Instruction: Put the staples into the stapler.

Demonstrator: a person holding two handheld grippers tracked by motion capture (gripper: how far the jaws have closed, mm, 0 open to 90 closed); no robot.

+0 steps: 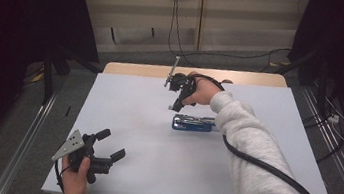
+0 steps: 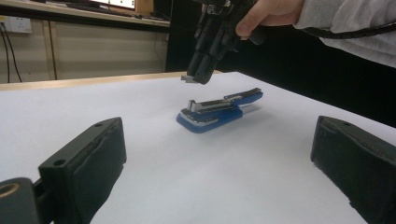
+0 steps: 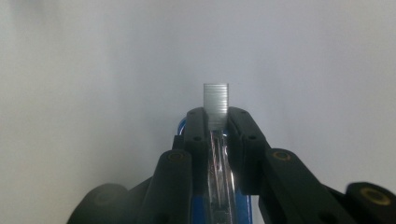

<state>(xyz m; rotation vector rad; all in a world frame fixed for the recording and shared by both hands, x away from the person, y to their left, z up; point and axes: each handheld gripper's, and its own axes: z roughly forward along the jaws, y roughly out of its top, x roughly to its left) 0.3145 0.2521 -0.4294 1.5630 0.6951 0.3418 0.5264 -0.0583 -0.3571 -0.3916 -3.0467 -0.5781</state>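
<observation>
White board [image 1: 141, 163], ribbed metal staples [image 3: 216, 99].

1. No text, label, brand, number or sign can be read in any of the three views.
2. The blue stapler [image 1: 193, 123], near the table's centre towards 1 o'clock, shows no legible marking.
3. The strip of staples [image 3: 216, 99] shows only fine ridges, no print.

Light: dim room, dark corners, white worktop [image 1: 149, 175] brightest
Shadows: soft, faint
Focus: right claw [image 3: 217, 116] blurred at the picture's bottom, staples sharp
Glare: mild, overhead
</observation>
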